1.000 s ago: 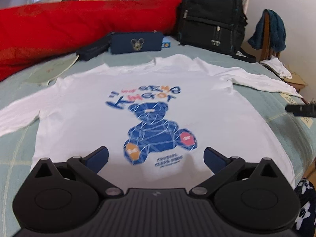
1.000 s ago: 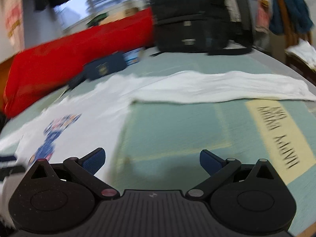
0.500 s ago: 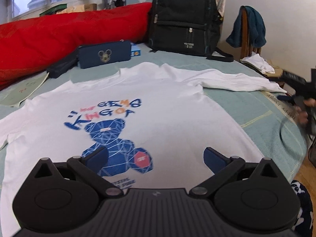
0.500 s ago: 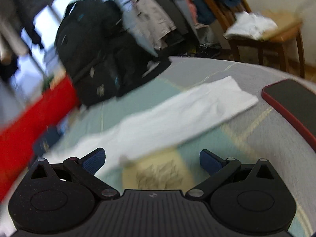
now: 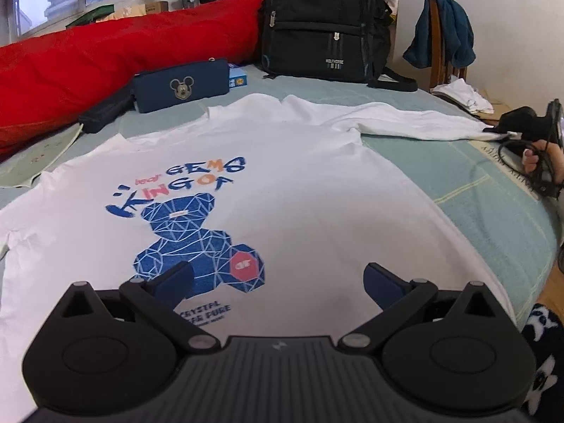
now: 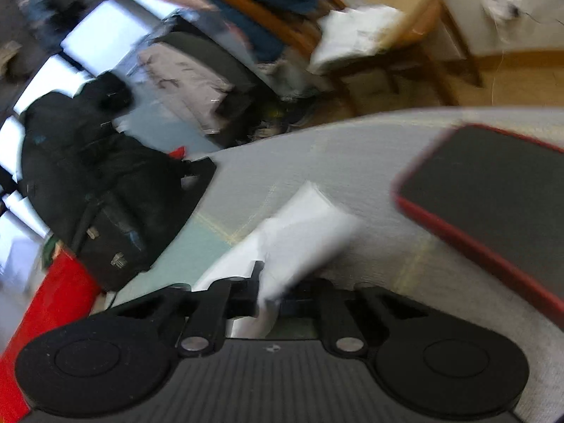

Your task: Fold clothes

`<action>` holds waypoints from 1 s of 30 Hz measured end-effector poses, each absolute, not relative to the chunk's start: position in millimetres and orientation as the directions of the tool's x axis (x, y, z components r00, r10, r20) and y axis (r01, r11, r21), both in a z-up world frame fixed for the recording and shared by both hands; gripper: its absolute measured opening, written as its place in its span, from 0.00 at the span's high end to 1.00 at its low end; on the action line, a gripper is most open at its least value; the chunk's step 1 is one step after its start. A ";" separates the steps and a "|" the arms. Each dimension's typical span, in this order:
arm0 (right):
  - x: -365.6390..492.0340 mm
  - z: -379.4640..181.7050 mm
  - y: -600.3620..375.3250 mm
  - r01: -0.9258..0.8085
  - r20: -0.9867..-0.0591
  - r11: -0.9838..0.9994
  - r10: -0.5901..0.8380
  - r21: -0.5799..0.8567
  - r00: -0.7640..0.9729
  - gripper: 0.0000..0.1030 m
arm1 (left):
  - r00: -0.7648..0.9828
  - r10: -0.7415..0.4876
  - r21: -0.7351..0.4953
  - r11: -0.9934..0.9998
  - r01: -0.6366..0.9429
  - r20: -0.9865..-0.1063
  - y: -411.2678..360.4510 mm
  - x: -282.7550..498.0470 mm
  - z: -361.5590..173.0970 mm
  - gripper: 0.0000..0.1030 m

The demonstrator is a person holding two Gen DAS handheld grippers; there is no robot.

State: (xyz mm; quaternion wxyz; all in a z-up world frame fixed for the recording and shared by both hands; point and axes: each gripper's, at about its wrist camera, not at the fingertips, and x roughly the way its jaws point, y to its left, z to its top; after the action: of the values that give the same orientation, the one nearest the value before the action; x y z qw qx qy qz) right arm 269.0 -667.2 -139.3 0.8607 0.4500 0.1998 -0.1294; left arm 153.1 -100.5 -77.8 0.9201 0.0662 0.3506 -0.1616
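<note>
A white long-sleeved shirt (image 5: 299,190) with a blue bear print lies flat, front up, on the pale green bed (image 5: 486,194). My left gripper (image 5: 278,282) hovers open over its lower hem, nothing between the fingers. The shirt's right sleeve (image 5: 423,125) stretches out toward the bed's right edge. There, in the left wrist view, my right gripper (image 5: 500,133) sits at the cuff, held by a hand. In the right wrist view that right gripper (image 6: 269,298) is shut on the white sleeve cuff (image 6: 299,236), which bunches between the pads.
A black backpack (image 5: 324,24) and a red quilt (image 5: 105,60) line the far side of the bed. A navy pouch (image 5: 181,84) lies beyond the collar. A red-cased phone (image 6: 493,215) rests right of the cuff. A wooden chair (image 5: 444,42) with clothes stands beside the bed.
My right gripper swung to the sleeve's end, rolled, and closed on the cuff. My left gripper drifted right along the hem, staying open.
</note>
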 end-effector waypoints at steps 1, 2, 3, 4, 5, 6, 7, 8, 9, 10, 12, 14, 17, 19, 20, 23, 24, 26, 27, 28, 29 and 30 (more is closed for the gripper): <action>267.5 -139.8 -667.4 0.402 -0.456 0.555 -0.044 0.729 0.889 0.92 | 0.699 -0.254 0.003 0.939 0.344 -0.669 -99.5 153.0 -78.1 0.01; 269.0 -135.1 -663.2 0.414 -0.472 0.588 -0.061 0.695 0.880 0.92 | 0.696 -0.258 -0.003 0.939 0.345 -0.671 -98.3 153.3 -77.9 0.01; 270.5 -130.4 -659.1 0.424 -0.487 0.621 -0.078 0.659 0.870 0.90 | 0.699 -0.259 -0.002 0.939 0.345 -0.667 -97.4 153.0 -77.1 0.01; 271.7 -125.7 -655.3 0.434 -0.500 0.650 -0.096 0.623 0.861 0.90 | 0.702 -0.259 -0.001 0.938 0.345 -0.663 -96.5 152.7 -76.2 0.01; 271.6 -121.2 -653.1 0.443 -0.509 0.673 -0.113 0.593 0.853 0.90 | 0.706 -0.259 0.001 0.938 0.346 -0.659 -95.6 152.3 -75.3 0.01; 271.0 -116.9 -651.4 0.451 -0.518 0.692 -0.130 0.563 0.846 0.90 | 0.710 -0.260 0.003 0.938 0.346 -0.655 -94.7 152.0 -74.4 0.01; 268.6 -113.9 -652.1 0.460 -0.523 0.702 -0.145 0.544 0.840 0.90 | 0.709 -0.262 -0.002 0.939 0.345 -0.654 -93.7 152.6 -74.5 0.01; 266.2 -110.9 -652.9 0.468 -0.528 0.712 -0.160 0.523 0.834 0.90 | 0.709 -0.264 -0.007 0.939 0.344 -0.654 -92.6 153.4 -74.6 0.01; 264.2 -108.4 -654.0 0.475 -0.534 0.721 -0.171 0.505 0.828 0.89 | 0.708 -0.267 -0.013 0.939 0.343 -0.654 -91.5 154.1 -74.7 0.01; 264.0 -108.4 -656.3 0.475 -0.546 0.729 -0.166 0.493 0.822 0.88 | 0.706 -0.269 -0.016 0.939 0.343 -0.656 -91.1 154.7 -75.3 0.01; 263.2 -108.7 -658.7 0.477 -0.575 0.739 -0.149 0.476 0.804 0.80 | 0.703 -0.272 -0.018 0.938 0.346 -0.658 -90.6 155.3 -76.0 0.01; 258.8 -101.8 -658.4 0.504 -0.595 0.730 -0.167 0.461 0.786 0.67 | 0.704 -0.272 -0.014 0.937 0.349 -0.655 -88.5 155.4 -75.3 0.01; 246.1 -79.4 -645.1 0.587 -0.620 0.725 -0.284 0.361 0.732 0.30 | 0.714 -0.251 0.003 0.942 0.335 -0.653 -82.0 158.6 -73.9 0.01; 243.8 -62.7 -625.8 0.562 -0.613 0.771 -0.297 0.299 0.732 0.30 | 0.721 -0.233 0.016 0.947 0.321 -0.652 -77.1 161.7 -73.2 0.01; 245.8 -54.4 -613.0 0.528 -0.613 0.800 -0.273 0.283 0.742 0.30 | 0.722 -0.223 0.022 0.950 0.313 -0.655 -75.1 164.2 -73.3 0.01; 263.0 -32.4 -563.4 0.388 -0.628 0.889 -0.160 0.245 0.762 0.29 | 0.726 -0.188 0.041 0.958 0.285 -0.661 -65.9 172.0 -71.4 0.01; 272.1 -27.0 -542.3 0.332 -0.635 0.913 -0.112 0.238 0.764 0.25 | 0.728 -0.183 0.046 0.958 0.282 -0.661 -62.8 173.9 -70.2 0.01; 292.0 -19.1 -499.0 0.222 -0.651 0.946 -0.015 0.237 0.759 0.18 | 0.729 -0.179 0.053 0.957 0.284 -0.661 -56.0 179.2 -66.0 0.01; 302.9 -16.5 -476.7 0.169 -0.661 0.956 0.034 0.241 0.749 0.16 | 0.729 -0.181 0.059 0.955 0.291 -0.660 -52.7 182.4 -62.9 0.01; 315.5 -15.8 -453.4 0.123 -0.676 0.962 0.077 0.243 0.732 0.16 | 0.729 -0.184 0.066 0.952 0.299 -0.659 -49.4 185.6 -59.6 0.01; 328.0 -15.6 -430.3 0.080 -0.691 0.967 0.115 0.243 0.713 0.16 | 0.728 -0.190 0.075 0.946 0.314 -0.659 -46.4 189.9 -56.6 0.01; 340.2 -17.4 -407.7 0.053 -0.708 0.972 0.130 0.231 0.695 0.16 | 0.727 -0.196 0.085 0.940 0.330 -0.658 -43.4 194.3 -53.6 0.01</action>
State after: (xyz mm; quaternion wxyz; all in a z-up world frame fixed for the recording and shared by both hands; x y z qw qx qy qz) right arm 340.2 -407.7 -17.4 0.9130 0.1173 0.3902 0.0209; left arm 194.3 -43.4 -53.6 0.9240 0.0984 0.3411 -0.1423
